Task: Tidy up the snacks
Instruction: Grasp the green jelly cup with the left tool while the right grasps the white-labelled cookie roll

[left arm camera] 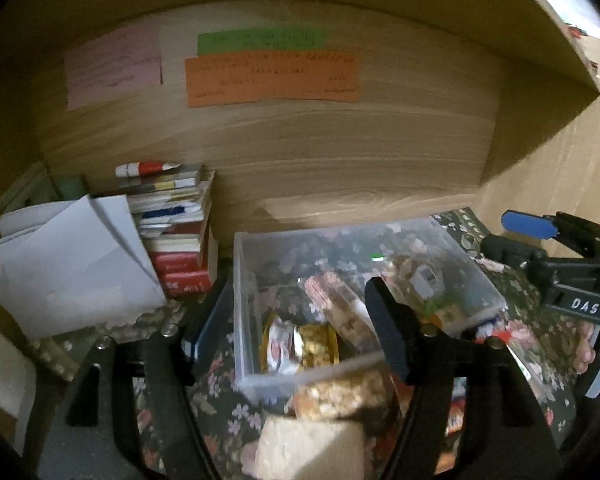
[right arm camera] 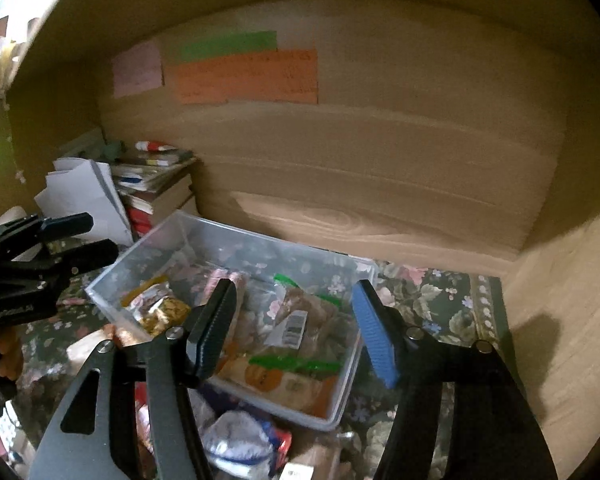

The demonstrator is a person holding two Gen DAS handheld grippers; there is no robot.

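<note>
I see a wooden alcove (right arm camera: pixel 380 160) with a floral cloth (right arm camera: pixel 440 300) over the desk; coloured notes (left arm camera: pixel 272 76) on its back wall, books (left arm camera: pixel 176 236) stacked in the left back corner; the clear bin (right arm camera: pixel 346 376) sits mid-cloth, packets already inside; loose snack bars (left arm camera: pixel 340 396) lie at the near edge just outside it, directly below my left gripper (left arm camera: pixel 296 320), the closer one; its jaws stand partly open, empty; my right gripper (right arm camera: pixel 296 328) hangs over the bin, jaws likewise apart, holding nothing.
</note>
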